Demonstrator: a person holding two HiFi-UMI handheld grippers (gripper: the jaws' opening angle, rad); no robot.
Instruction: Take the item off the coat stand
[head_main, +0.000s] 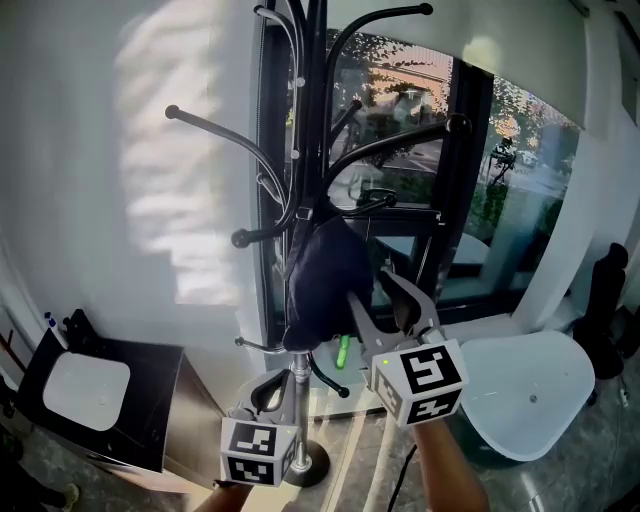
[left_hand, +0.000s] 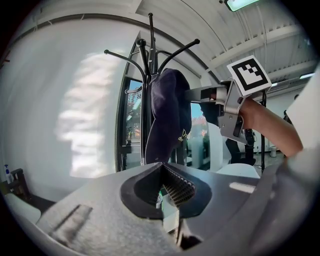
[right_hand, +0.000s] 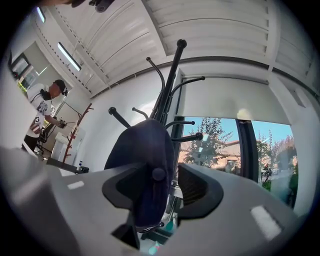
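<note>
A dark navy cap (head_main: 322, 280) hangs from a hook of the black coat stand (head_main: 310, 100), crown towards me. My right gripper (head_main: 370, 287) is open at the cap's right side. In the right gripper view the cap (right_hand: 142, 160) sits between the jaws, covering the left pad, while the right pad (right_hand: 196, 184) stands apart from it. My left gripper (head_main: 272, 393) is low, close beside the stand's pole, shut with nothing in it. From the left gripper view (left_hand: 162, 187) the cap (left_hand: 167, 110) hangs above, and the right gripper's finger (left_hand: 199, 94) reaches its side.
The stand's curved hooks (head_main: 215, 125) spread out above the cap and its round base (head_main: 312, 465) rests on the floor. A window (head_main: 420, 150) is right behind. A white seat (head_main: 530, 400) stands at right, a black cabinet (head_main: 100, 400) at left. A person (right_hand: 47, 107) stands far off.
</note>
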